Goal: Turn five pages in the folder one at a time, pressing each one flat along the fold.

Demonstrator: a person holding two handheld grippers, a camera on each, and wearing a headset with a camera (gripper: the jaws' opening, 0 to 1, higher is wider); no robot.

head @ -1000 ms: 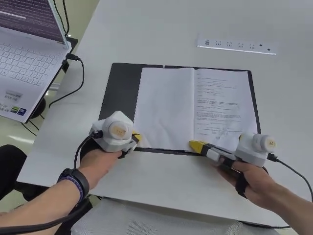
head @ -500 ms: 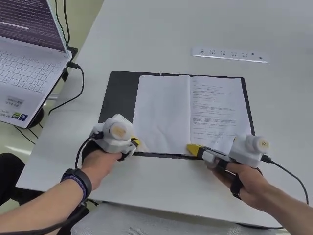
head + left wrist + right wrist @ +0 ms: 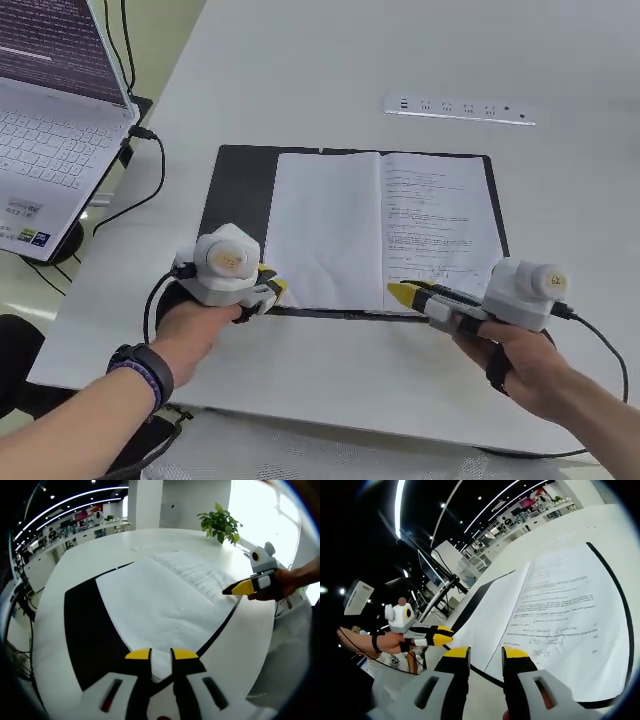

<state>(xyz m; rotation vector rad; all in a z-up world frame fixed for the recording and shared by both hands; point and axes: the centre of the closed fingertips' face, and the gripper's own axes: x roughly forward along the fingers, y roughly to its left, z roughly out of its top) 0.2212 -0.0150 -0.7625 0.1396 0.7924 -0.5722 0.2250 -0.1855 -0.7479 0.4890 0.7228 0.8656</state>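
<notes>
The right gripper (image 3: 402, 293) has slid just right of the fold of the folder (image 3: 240, 190). Its jaws and the left gripper (image 3: 274, 290) jaws are a bit open, holding nothing.

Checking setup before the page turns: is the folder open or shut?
Open: the folder lies spread flat, blank page left, printed page right.

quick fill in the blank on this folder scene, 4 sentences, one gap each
1. The folder lies ___ on the white table.
2. The page with printed text is on the ___ half of the folder.
3. The laptop stands to the ___ of the folder.
4. The jaw tips of the left gripper and the right gripper are coloured ___.

Missing words: open; right; left; yellow
</notes>
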